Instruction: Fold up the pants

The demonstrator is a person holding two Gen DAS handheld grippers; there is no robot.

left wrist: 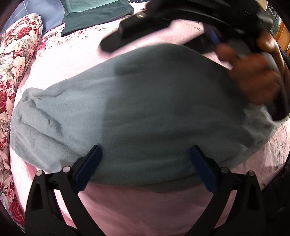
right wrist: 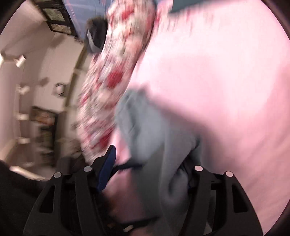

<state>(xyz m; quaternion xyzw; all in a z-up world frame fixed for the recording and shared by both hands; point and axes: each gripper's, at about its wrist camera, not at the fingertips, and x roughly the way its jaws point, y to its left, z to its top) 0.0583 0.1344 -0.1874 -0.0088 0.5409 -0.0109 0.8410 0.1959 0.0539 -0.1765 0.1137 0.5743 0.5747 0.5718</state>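
Note:
The grey-green fleece pants point(left wrist: 145, 112) lie folded across the pink bedspread point(left wrist: 137, 205), waistband end at the left. My left gripper point(left wrist: 145, 163) is open, its blue-padded fingers point(left wrist: 90, 167) spread over the near edge of the pants, holding nothing. The right gripper point(left wrist: 137, 32) shows in the left wrist view above the pants' far right part, with the hand point(left wrist: 253, 76) that holds it. In the blurred right wrist view the pants point(right wrist: 154, 138) run between the spread fingers point(right wrist: 107, 168) of my right gripper point(right wrist: 150, 163); its right fingertip is hidden by cloth.
A red floral pillow point(left wrist: 18, 59) lies along the left side of the bed and shows in the right wrist view point(right wrist: 116, 72). A dark green folded garment point(left wrist: 97, 14) lies at the far side. Blue fabric point(left wrist: 49, 14) is beside it.

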